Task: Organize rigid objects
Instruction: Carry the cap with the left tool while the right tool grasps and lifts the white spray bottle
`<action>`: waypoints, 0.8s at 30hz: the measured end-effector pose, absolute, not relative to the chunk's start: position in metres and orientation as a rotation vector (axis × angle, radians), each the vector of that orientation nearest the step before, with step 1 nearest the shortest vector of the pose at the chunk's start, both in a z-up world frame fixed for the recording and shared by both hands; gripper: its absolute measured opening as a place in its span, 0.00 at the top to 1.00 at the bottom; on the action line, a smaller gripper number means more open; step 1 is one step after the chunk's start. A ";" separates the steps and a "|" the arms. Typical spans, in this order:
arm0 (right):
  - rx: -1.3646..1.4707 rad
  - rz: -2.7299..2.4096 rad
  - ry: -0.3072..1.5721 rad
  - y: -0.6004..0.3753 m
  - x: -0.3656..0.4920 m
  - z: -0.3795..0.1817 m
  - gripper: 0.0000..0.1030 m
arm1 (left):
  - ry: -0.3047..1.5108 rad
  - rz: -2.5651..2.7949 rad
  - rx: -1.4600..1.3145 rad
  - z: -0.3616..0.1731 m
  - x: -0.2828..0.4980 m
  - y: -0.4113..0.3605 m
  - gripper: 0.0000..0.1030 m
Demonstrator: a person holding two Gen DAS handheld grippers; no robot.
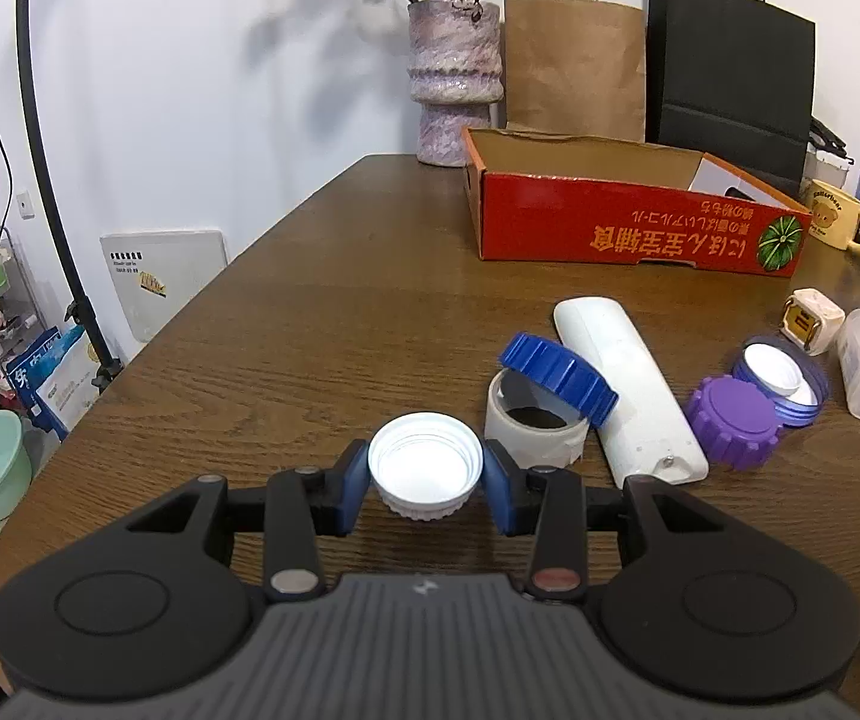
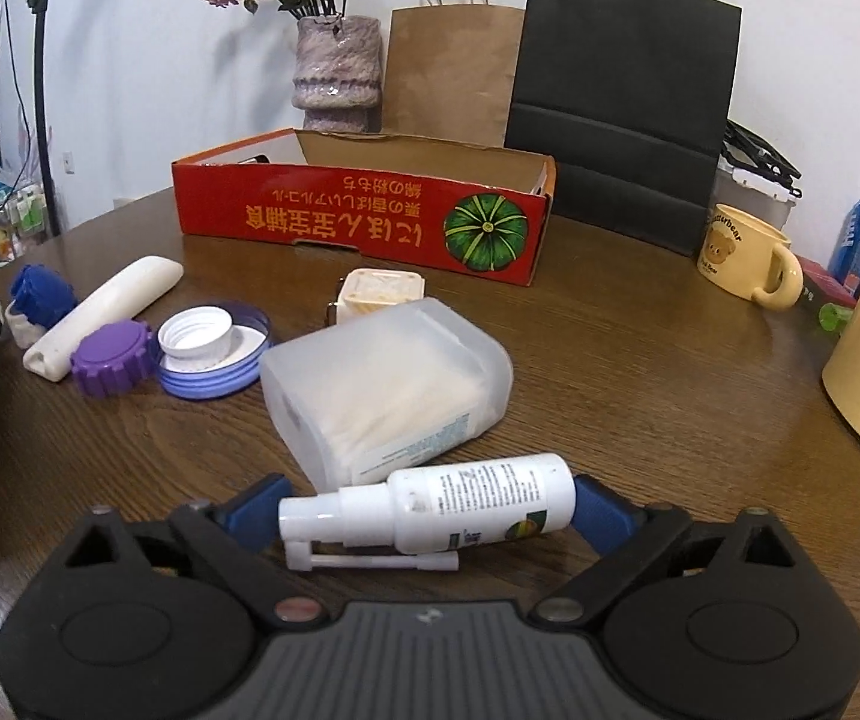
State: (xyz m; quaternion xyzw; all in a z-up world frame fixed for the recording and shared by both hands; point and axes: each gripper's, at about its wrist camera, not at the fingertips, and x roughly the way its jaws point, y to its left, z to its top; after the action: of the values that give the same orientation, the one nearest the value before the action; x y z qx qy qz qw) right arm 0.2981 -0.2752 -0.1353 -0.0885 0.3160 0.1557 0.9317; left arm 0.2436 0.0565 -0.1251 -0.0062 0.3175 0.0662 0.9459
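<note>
Left gripper [image 1: 425,483] clenched on white cap [image 1: 425,468], cap mouth-up between blue pads, over table [image 1: 309,312]. Right gripper [image 2: 426,510]: white spray bottle [image 2: 430,510] lies crosswise between fingers; ends appear to touch pads, firm grip unconfirmed. Red box [image 2: 363,222] beyond.

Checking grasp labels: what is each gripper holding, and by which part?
Left gripper clamps a white cap by its rim sides. Right gripper has a white spray bottle lengthwise between its fingers; contact unclear.
</note>
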 end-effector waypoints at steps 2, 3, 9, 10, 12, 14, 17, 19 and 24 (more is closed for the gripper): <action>-0.189 0.319 0.638 -0.275 0.296 -0.135 0.05 | 0.639 0.133 -0.014 -0.122 0.242 0.056 0.60; -0.192 0.321 0.630 -0.274 0.294 -0.134 0.05 | 0.633 0.133 -0.015 -0.121 0.241 0.056 0.60; -0.166 0.318 0.593 -0.278 0.286 -0.126 0.05 | 0.595 0.131 -0.015 -0.108 0.237 0.055 0.60; -0.158 0.315 0.587 -0.279 0.284 -0.124 0.05 | 0.585 0.129 -0.015 -0.105 0.236 0.054 0.60; -0.142 0.308 0.572 -0.281 0.282 -0.120 0.05 | 0.567 0.124 -0.017 -0.099 0.235 0.052 0.60; -0.126 0.299 0.554 -0.281 0.281 -0.115 0.05 | 0.546 0.119 -0.021 -0.093 0.236 0.050 0.60; -0.099 0.293 0.525 -0.282 0.280 -0.106 0.05 | 0.521 0.115 -0.028 -0.083 0.238 0.047 0.60; -0.086 0.293 0.505 -0.280 0.279 -0.100 0.05 | 0.508 0.117 -0.031 -0.077 0.239 0.044 0.60; -0.059 0.294 0.461 -0.271 0.280 -0.084 0.05 | 0.478 0.102 -0.037 -0.063 0.245 0.037 0.60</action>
State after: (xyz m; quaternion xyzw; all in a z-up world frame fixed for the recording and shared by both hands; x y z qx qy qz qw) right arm 0.2802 -0.2713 -0.0842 -0.0291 0.2275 0.1450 0.9625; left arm 0.2451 0.0366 -0.0634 -0.0181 0.2368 0.0506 0.9701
